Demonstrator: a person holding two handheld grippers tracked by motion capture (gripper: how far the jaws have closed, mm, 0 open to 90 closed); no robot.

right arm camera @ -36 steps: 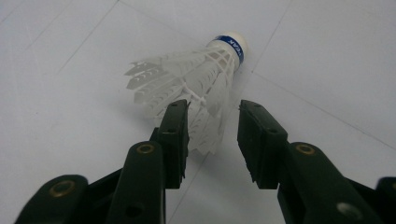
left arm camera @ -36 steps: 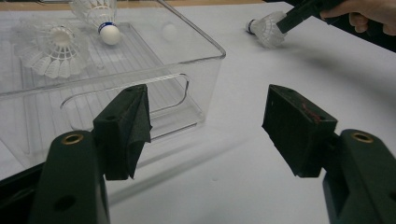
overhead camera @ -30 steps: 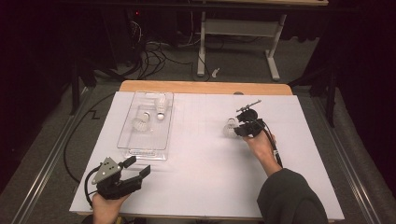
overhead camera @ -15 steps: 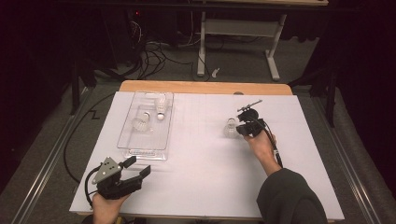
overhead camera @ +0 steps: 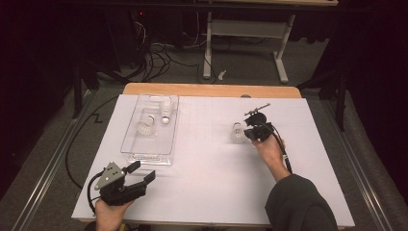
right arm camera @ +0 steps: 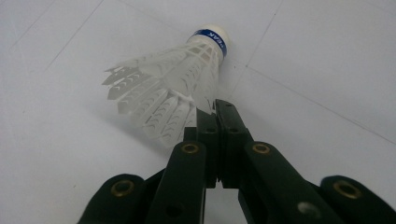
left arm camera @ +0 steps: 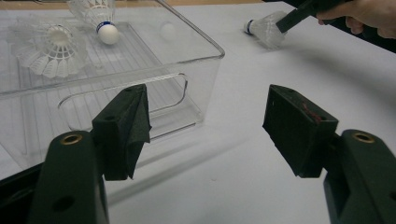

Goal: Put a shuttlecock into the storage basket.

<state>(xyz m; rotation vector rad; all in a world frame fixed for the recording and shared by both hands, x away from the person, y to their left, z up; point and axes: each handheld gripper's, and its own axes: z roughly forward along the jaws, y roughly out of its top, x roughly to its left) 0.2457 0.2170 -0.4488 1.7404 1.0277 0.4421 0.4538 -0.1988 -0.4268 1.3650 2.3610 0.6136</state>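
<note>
The right gripper (right arm camera: 215, 109), its jaws having just been closing, is pinching the feather skirt of the shuttlecock (right arm camera: 175, 93); the left gripper (left arm camera: 208, 126) is gaping open near the clear tray (left arm camera: 205, 51)

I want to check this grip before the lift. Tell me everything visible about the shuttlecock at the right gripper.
The shuttlecock is white, with a skirt of translucent plastic-looking vanes and a rounded white cap ringed by a blue printed band. It lies on its side on the white table cover, cap pointing away from the right gripper. The jaws have just been closing and now pinch the skirt's rim. It lies apart from the clear bin.
</note>
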